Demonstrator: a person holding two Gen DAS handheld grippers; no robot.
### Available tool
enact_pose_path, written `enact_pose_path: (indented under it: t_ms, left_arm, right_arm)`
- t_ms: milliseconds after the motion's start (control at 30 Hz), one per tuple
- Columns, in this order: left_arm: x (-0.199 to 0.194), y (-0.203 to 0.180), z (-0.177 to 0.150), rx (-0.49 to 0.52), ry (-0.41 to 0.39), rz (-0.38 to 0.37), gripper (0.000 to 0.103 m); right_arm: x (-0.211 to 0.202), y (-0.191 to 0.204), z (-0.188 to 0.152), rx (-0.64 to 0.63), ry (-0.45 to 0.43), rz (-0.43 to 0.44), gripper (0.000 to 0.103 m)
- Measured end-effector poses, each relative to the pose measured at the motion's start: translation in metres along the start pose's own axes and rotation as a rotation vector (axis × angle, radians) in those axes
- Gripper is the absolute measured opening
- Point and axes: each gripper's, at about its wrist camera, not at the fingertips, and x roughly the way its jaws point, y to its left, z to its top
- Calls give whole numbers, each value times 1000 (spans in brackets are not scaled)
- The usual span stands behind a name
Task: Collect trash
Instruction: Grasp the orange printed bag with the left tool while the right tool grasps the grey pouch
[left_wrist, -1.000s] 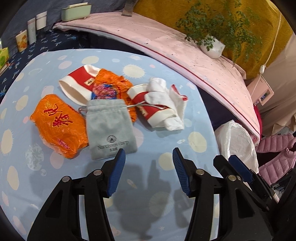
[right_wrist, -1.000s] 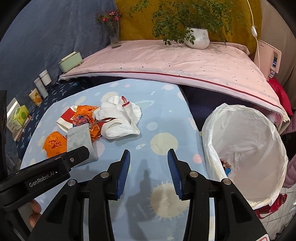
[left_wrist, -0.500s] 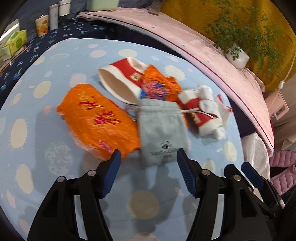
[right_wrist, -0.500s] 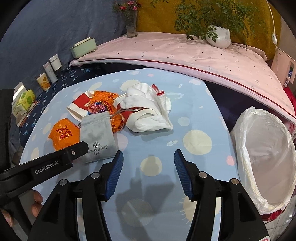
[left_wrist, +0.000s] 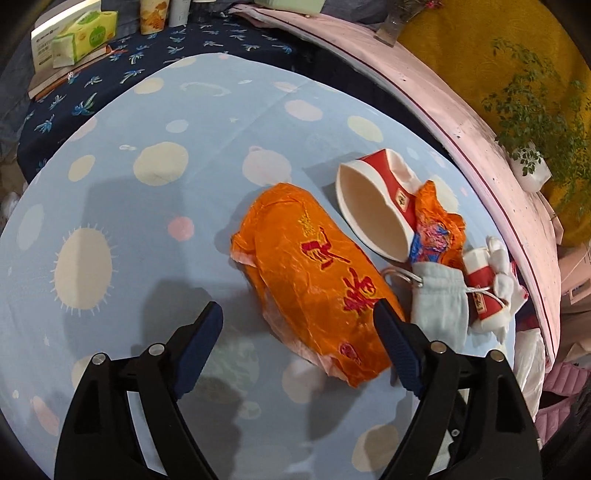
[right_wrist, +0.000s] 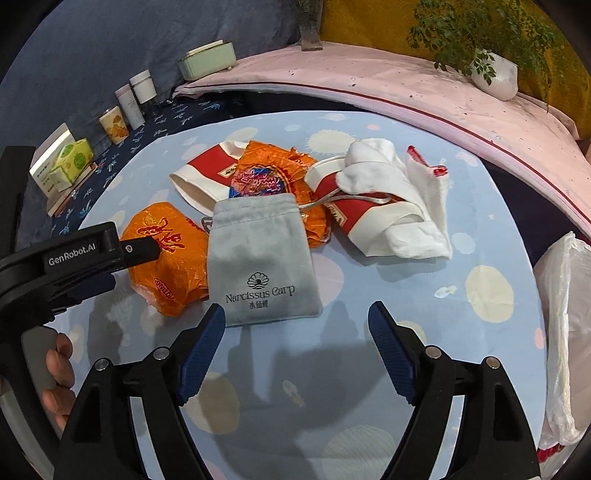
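Now both grippers hang wide over the rubbish

Tilted steeply down, the left gripper (left_wrist: 297, 325) has just spread its jaws, the orange wrapper (left_wrist: 317, 280) partly between them, untouched. Beside it, the right gripper (right_wrist: 297, 325) has opened too, empty, just short of the grey pouch (right_wrist: 260, 258). Crushed cups (right_wrist: 373, 218) lie on the spotted blue tablecloth (right_wrist: 424, 295); a white bin bag (right_wrist: 565, 314) gapes rightward.

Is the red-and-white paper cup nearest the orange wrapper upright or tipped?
Tipped: the paper cup lies on its side on the tablecloth, open mouth showing.
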Motion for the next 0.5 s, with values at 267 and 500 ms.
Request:
enact_pose_path:
  t_ms: [267,500]
  left_arm:
    - [16,-3,8,-3,29,-14,76]
    - [17,-6,6,19,41,-52,39]
  right_arm:
    - [25,13,9,-13,30,6,77]
    - [30,15,4,-23,28,-1,63]
